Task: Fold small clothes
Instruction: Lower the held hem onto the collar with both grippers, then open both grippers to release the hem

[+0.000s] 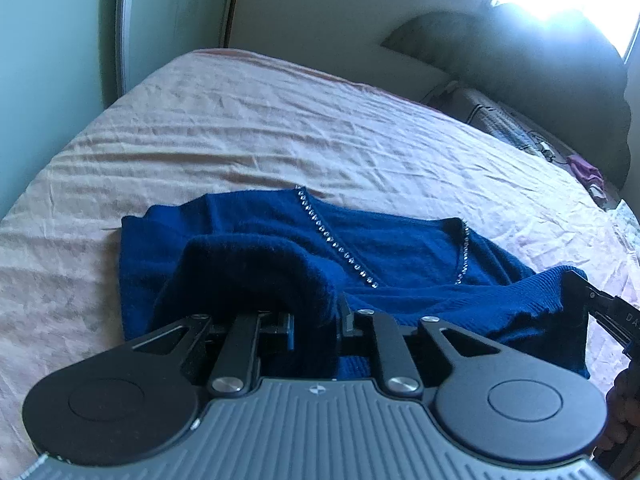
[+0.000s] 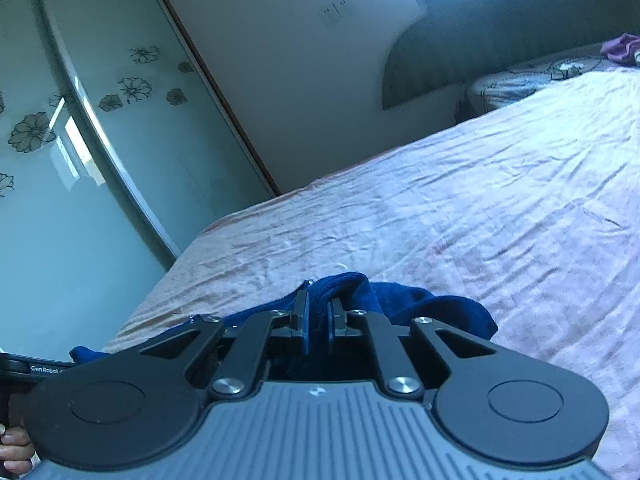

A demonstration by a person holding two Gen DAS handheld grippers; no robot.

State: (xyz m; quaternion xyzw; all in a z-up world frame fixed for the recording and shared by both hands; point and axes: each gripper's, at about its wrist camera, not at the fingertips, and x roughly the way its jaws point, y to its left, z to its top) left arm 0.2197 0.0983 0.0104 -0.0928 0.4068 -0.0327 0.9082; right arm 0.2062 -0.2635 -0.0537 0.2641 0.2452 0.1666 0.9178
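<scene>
A dark blue sweater (image 1: 400,248) with a rhinestone-trimmed V neck lies on the pink sheet, neckline facing away from me. My left gripper (image 1: 318,324) is shut on a raised fold of its near left side; the knit humps up and drapes over the fingers. At the right edge of the left wrist view my right gripper (image 1: 580,292) pinches the sweater's ribbed near right corner. In the right wrist view that gripper (image 2: 318,320) is shut on a bunch of the blue sweater (image 2: 440,312), which fills the narrow gap between its pads. Most of the garment is hidden there.
The wrinkled pink bed sheet (image 1: 280,128) spreads wide beyond the sweater. A glass wardrobe door (image 2: 100,140) with flower prints stands past the bed's left edge. A dark headboard (image 1: 520,52), patterned bedding (image 1: 492,116) and a purple cloth (image 1: 584,168) lie at the far right.
</scene>
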